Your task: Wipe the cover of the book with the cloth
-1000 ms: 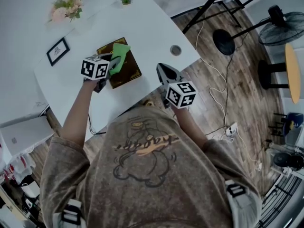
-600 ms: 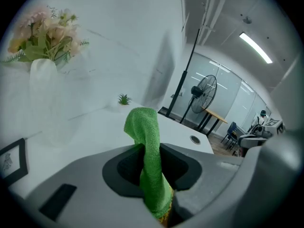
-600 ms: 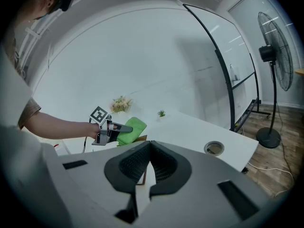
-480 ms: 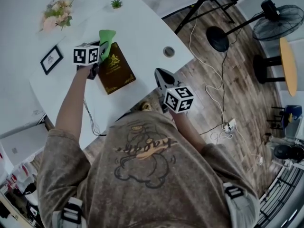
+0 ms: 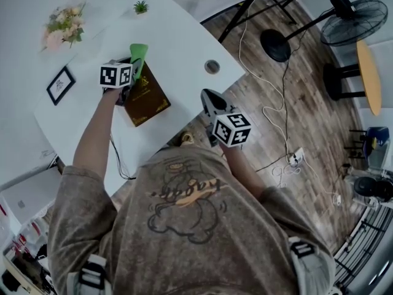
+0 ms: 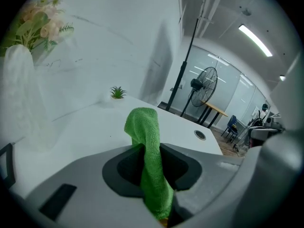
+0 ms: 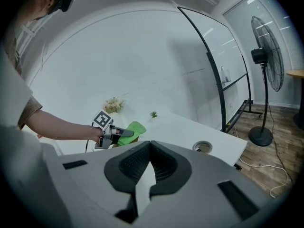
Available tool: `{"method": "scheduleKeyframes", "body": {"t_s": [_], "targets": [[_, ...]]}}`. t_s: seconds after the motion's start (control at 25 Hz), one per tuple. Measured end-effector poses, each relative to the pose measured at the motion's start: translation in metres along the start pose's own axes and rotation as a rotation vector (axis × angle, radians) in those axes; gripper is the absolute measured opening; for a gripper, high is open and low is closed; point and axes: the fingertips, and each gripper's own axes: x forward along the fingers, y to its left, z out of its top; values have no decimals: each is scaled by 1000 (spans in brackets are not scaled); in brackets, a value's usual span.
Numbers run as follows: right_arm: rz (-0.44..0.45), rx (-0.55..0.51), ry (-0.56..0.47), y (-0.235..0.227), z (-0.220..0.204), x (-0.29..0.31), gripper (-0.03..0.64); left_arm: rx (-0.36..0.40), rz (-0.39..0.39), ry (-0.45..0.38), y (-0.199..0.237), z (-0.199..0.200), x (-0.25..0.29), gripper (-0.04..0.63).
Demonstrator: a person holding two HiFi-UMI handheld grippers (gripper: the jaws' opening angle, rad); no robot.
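A dark brown book (image 5: pixel 146 96) with gold print lies flat on the white table (image 5: pixel 178 39). My left gripper (image 5: pixel 135 66) is shut on a green cloth (image 5: pixel 138 54), which sticks out past the book's far corner. In the left gripper view the cloth (image 6: pixel 146 156) stands up between the jaws of my left gripper (image 6: pixel 151 148). My right gripper (image 5: pixel 210 98) hangs off the table's near edge, right of the book, shut with nothing in it. The right gripper view shows its jaw tips closed together at my right gripper (image 7: pixel 149 142), and the left gripper (image 7: pixel 114 135) holding the cloth (image 7: pixel 133 128) beyond.
On the table stand a flower bunch (image 5: pixel 61 29), a small potted plant (image 5: pixel 140 7), a framed picture (image 5: pixel 59 85) and a cable hole (image 5: pixel 212 66). To the right, over wooden floor, are a stand base (image 5: pixel 276 45), a fan (image 5: pixel 353 20), a round table (image 5: pixel 368 72) and cables (image 5: pixel 279 115).
My left gripper has carried the cloth from the middle of the book's cover to its far corner. The right gripper has stayed where it was.
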Motion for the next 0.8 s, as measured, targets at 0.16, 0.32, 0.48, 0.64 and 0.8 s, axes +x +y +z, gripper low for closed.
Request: {"method": "scheduleKeyframes", "body": {"t_s": [0.16, 0.32, 0.48, 0.64, 0.8], "targets": [[-2, 1, 1, 0, -2, 1, 3, -23, -42, -1, -10, -4, 2, 78], [2, 0, -1, 1, -1, 1, 3, -12, -76, 1, -27, -11, 1, 78], [3, 2, -6, 1, -1, -1, 3, 5, -110, 16, -48, -20, -1, 78], [11, 2, -7, 3, -1, -3, 3, 33, -127, 20, -69, -33, -5, 78], [19, 3, -7, 6, -3, -4, 3, 59, -130, 13, -87, -46, -10, 78]]}}
